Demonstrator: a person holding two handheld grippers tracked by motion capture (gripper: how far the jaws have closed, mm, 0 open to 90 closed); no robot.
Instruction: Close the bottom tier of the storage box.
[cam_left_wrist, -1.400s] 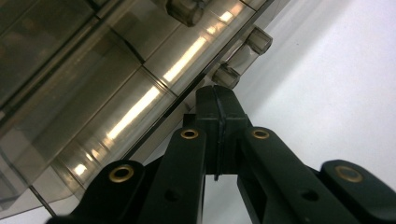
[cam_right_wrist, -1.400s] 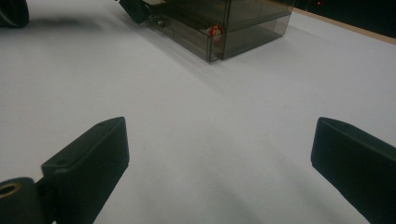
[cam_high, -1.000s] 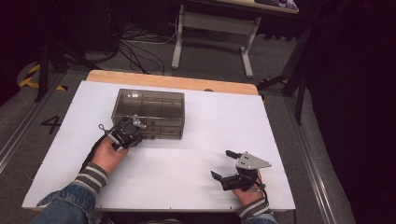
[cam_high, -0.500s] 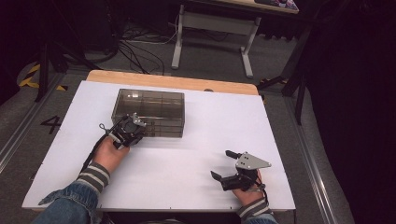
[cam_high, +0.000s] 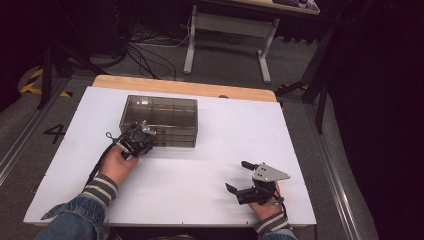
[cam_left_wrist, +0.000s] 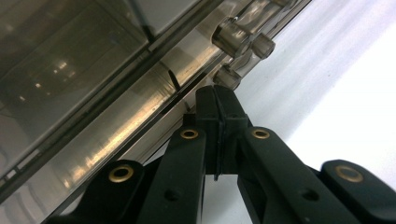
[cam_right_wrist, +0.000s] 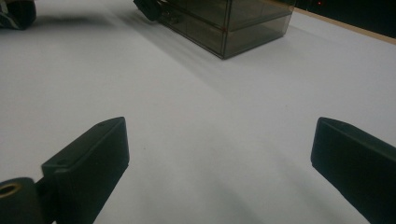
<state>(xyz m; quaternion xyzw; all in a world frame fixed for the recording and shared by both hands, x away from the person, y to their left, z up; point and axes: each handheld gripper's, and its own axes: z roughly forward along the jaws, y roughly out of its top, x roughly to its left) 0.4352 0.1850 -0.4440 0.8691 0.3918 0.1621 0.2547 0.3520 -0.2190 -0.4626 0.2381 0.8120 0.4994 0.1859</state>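
A smoky see-through box (cam_high: 160, 117) with small drawers stands on the white table (cam_high: 210, 150), left of its middle. My left gripper (cam_high: 146, 138) is at the box's front left corner. In the left gripper view its jaws (cam_left_wrist: 217, 98) are pressed flat together, the tips just below a clear drawer knob (cam_left_wrist: 228, 76); I see nothing between them. My right gripper (cam_high: 237, 176) hovers low over the table's front right, open, with bare table between its jaws (cam_right_wrist: 219, 140). From there the box (cam_right_wrist: 233, 23) and the left gripper (cam_right_wrist: 152, 8) show far off.
The table's wooden far edge (cam_high: 185, 87) runs behind the box. Beyond it are a desk frame (cam_high: 227, 30) and cables (cam_high: 145, 50) on the floor. A second knob (cam_left_wrist: 243, 39) sits higher on the box front.
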